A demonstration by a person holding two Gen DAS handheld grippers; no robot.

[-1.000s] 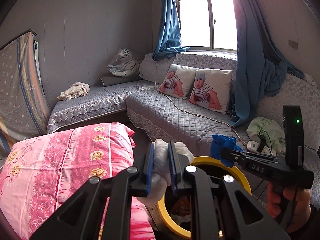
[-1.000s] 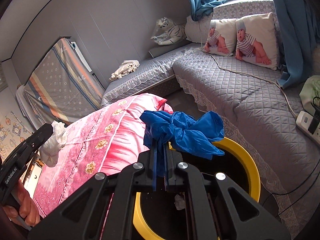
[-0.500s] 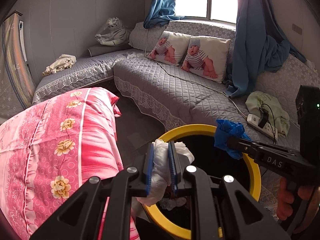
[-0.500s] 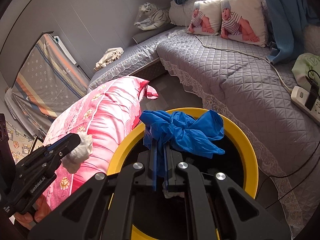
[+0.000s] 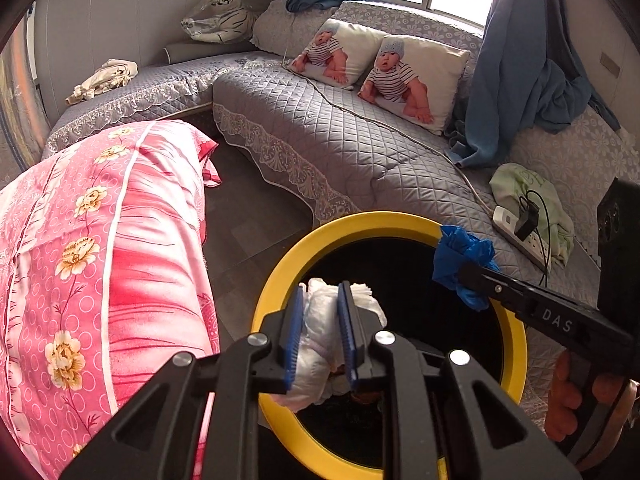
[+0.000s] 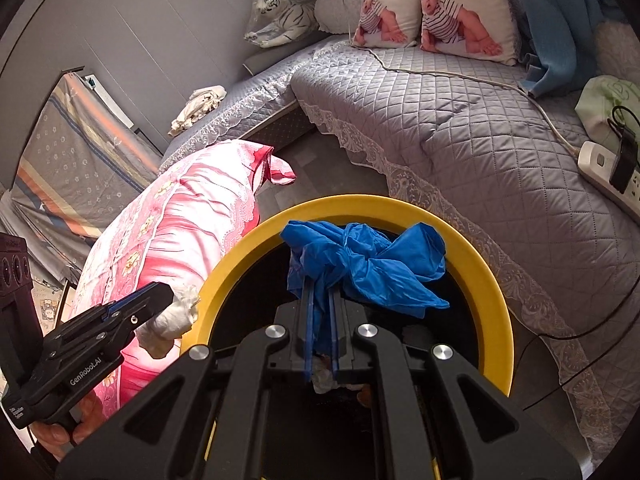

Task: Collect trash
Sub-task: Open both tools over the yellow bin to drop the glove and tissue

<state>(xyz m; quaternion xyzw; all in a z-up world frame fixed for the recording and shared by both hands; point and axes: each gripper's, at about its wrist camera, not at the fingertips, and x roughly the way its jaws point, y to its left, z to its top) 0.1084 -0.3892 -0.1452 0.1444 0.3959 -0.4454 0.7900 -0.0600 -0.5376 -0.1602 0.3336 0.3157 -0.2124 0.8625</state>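
Below my jaws the dark wood-look floor [image 5: 256, 236] carries a round bin with a yellow rim [image 5: 280, 292], standing just beside a pink flowered quilt bundle [image 5: 112, 248]. Past it runs my view of the grey quilted corner sofa [image 5: 344, 148]. On its seat lie two cushions printed with babies [image 5: 408, 76], a white cord [image 5: 384, 124], a white power strip [image 5: 520, 236] with a black plug, a pale green cloth [image 5: 516, 184], a crumpled cream rag [image 5: 104, 80] and a plush white tiger [image 5: 220, 16].
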